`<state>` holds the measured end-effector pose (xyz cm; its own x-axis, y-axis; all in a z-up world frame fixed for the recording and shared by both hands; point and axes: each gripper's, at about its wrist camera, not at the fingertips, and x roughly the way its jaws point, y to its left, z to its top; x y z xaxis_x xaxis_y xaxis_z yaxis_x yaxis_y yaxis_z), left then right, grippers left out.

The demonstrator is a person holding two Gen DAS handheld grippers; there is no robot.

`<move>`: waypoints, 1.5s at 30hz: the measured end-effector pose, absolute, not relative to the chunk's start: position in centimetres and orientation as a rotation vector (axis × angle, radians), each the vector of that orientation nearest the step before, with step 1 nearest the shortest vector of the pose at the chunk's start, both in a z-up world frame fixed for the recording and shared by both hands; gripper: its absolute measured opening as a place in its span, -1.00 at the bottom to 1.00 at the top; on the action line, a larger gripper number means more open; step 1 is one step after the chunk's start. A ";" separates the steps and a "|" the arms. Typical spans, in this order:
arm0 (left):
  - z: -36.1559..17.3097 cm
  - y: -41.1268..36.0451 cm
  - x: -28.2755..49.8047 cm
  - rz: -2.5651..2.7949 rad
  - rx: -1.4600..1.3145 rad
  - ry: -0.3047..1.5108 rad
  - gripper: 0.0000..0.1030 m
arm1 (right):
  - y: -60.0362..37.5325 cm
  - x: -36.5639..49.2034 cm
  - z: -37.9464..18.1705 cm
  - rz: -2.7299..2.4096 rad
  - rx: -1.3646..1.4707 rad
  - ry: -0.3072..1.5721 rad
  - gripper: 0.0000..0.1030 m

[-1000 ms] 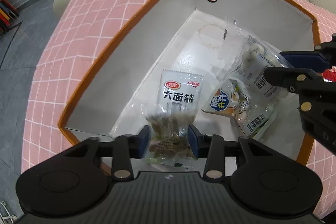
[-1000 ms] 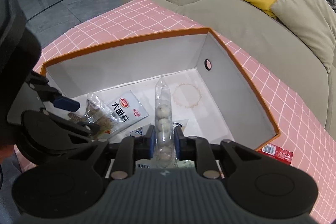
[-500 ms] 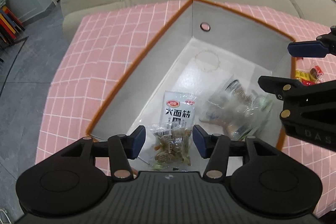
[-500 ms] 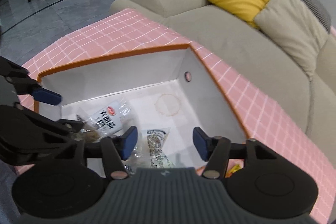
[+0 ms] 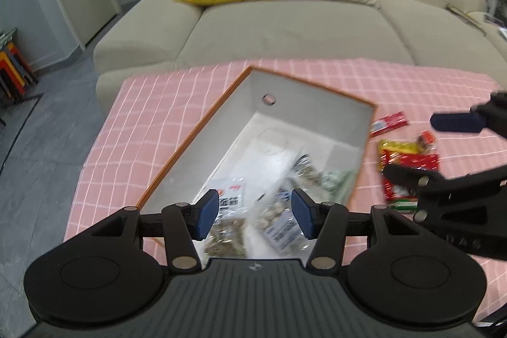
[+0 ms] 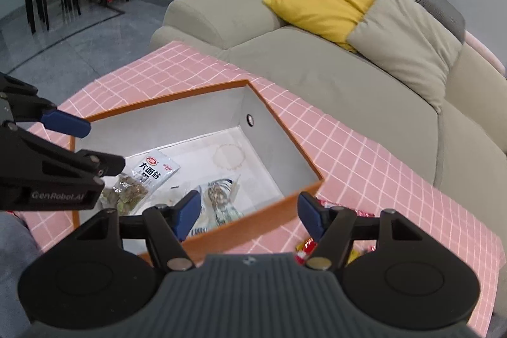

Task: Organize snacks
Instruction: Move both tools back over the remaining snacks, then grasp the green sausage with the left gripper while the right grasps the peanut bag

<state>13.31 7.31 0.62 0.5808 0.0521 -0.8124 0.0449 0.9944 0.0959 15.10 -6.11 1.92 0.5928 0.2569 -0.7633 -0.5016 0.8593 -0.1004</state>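
While the left wrist view looks down over the pink checked tablecloth [image 5: 152,129], the left gripper [image 5: 255,213] stands with its blue pads parted about halfway and nothing pinched between them; its jaws have just been opening. Beneath the gap, at six o'clock of the frame, blurred snack packets [image 5: 250,211] lie on the floor of the orange-rimmed box [image 5: 196,141]. At three o'clock, loose red and yellow snacks [image 5: 408,160] lie on the cloth just beside the box's right wall, and the right gripper [image 5: 427,148] reaches in from the edge above them.

From the right wrist view, the right gripper [image 6: 250,213] is likewise spread and empty, its jaws having just been opening; one pad sits over the box [image 6: 285,129] interior, the other beyond its near corner. Inside the box, a white packet with black characters [image 6: 157,167] lies at nine o'clock, a clear bag of brownish pieces [image 6: 126,192] just beside it, and another clear packet [image 6: 221,198] at six o'clock. More red wrappers [image 6: 305,244] show at five o'clock on the cloth. The left gripper [image 6: 92,144] enters at nine o'clock, open.
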 end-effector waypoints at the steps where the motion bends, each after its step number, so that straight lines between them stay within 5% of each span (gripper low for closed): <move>1: 0.9 6.8 13.0 -0.004 0.110 0.938 0.21 | -6.7 14.5 2.1 0.444 -0.306 0.822 0.27; 12: 2.8 0.2 9.6 -0.128 0.073 0.820 0.21 | -15.0 8.7 2.2 0.318 -0.167 0.776 0.28; 25: -1.0 -5.2 7.4 -0.256 0.020 0.858 0.20 | -21.9 3.6 -2.1 0.183 -0.076 0.808 0.33; 36: -5.8 -6.3 8.1 -0.310 -0.007 0.965 -0.18 | -24.7 3.1 -5.8 0.082 0.025 0.844 0.29; 45: -8.4 -7.4 10.4 -0.364 0.025 0.992 -0.05 | -25.0 5.8 -8.6 0.063 0.016 0.913 0.21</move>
